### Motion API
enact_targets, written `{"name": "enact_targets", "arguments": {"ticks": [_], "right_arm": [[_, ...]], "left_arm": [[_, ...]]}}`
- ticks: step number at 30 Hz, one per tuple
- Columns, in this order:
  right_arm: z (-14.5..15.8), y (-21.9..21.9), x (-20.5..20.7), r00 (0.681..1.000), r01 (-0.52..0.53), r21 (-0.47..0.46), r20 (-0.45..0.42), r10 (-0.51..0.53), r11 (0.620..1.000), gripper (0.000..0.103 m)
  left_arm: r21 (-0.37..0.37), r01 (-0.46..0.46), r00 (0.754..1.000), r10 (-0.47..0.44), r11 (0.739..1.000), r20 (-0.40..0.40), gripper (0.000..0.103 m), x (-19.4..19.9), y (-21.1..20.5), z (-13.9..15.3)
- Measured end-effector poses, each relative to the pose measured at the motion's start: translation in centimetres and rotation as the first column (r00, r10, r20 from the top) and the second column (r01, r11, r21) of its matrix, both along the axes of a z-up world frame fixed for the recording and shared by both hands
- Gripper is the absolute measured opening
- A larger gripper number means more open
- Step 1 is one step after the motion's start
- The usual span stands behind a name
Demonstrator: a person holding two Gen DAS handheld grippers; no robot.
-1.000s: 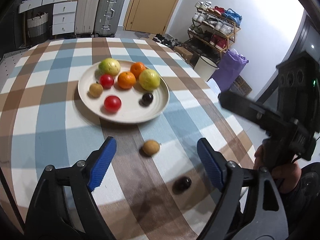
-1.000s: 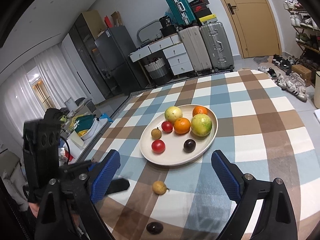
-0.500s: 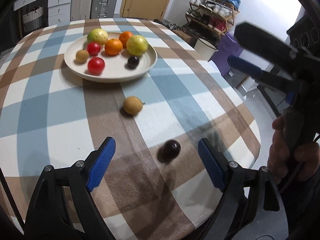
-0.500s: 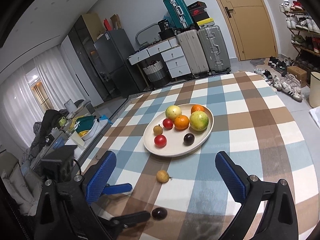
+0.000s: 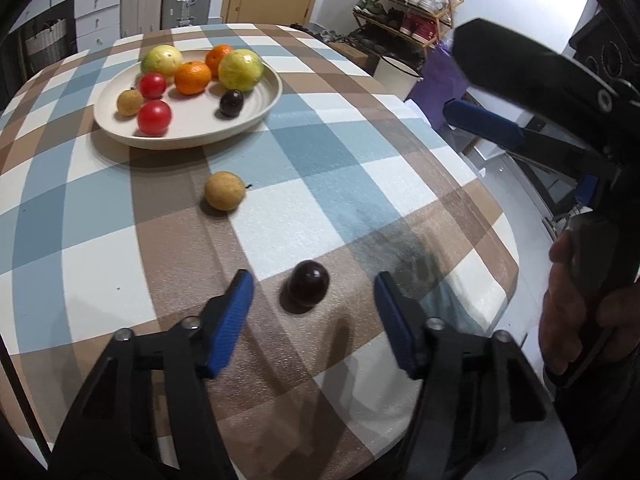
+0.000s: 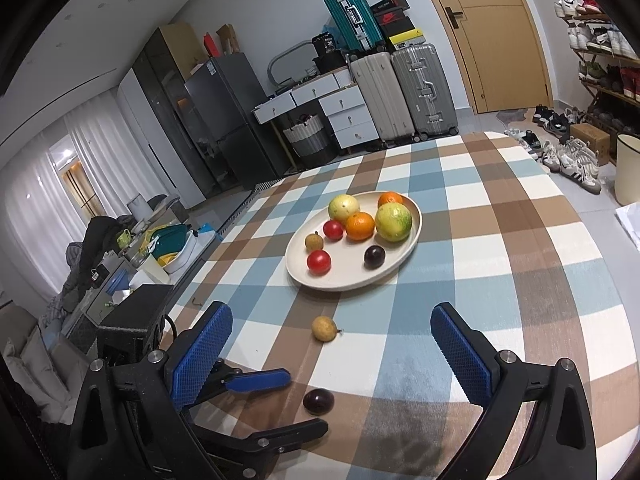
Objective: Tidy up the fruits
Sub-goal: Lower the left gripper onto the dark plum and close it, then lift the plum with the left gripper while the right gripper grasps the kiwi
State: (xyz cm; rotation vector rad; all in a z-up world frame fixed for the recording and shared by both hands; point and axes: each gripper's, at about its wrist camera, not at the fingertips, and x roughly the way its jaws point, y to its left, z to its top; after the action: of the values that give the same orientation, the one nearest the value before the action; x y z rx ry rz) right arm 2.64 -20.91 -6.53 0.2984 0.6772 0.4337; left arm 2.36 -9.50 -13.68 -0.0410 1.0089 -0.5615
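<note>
Since the earlier frames the left gripper (image 5: 312, 312) had come down over the near edge of the table (image 5: 360, 216), and its jaws had just been closing, with the dark plum (image 5: 309, 288) now lying between the blue pads but not touched by either. That plum sat on a brown square of the checked cloth, close to the table's edge. Beyond it, apart from it and nearer the plate, lay a small tan fruit (image 5: 225, 191) with a short stem. On the cream plate (image 5: 192, 136) rested two red fruits, two oranges, two yellow-green fruits, another tan one and a second dark plum. The right gripper (image 6: 332, 360) hung released, jaws wide and holding nothing, with a hand (image 5: 572, 312) on its handle at the right of the left wrist view.
</note>
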Motion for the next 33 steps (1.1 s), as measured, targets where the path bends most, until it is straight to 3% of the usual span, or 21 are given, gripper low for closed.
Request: {"name": "enact_targets", "arguments": {"ticks": [8, 21, 25, 33], "right_arm": [[-0.6, -0.6, -0.2, 1.0, 0.011, 0.012, -0.027, -0.011, 1.0, 0.102], [-2.5, -1.1, 0.9, 0.996, 0.01, 0.028, -0.086, -0.008, 1.0, 0.102], [-3.3, -0.9, 1.5, 0.995, 0.008, 0.022, -0.102, -0.006, 1.0, 0.102], [-4.9, 0.4, 3.3, 0.992, -0.03, -0.023, -0.125, 0.027, 0.999, 0.101]], "left_arm": [[-0.002, 0.015, 1.0, -0.015, 1.0, -0.005, 0.019, 0.3, -0.3, -0.2], [-0.067, 0.012, 1.0, -0.013, 0.998, -0.021, 0.019, 0.9, 1.3, 0.2], [-0.132, -0.037, 0.999, 0.032, 0.991, -0.037, 0.019, 1.5, 3.3, 0.8], [-0.136, -0.157, 0.986, 0.162, 0.978, 0.028, 0.019, 2.5, 8.0, 2.7]]}}
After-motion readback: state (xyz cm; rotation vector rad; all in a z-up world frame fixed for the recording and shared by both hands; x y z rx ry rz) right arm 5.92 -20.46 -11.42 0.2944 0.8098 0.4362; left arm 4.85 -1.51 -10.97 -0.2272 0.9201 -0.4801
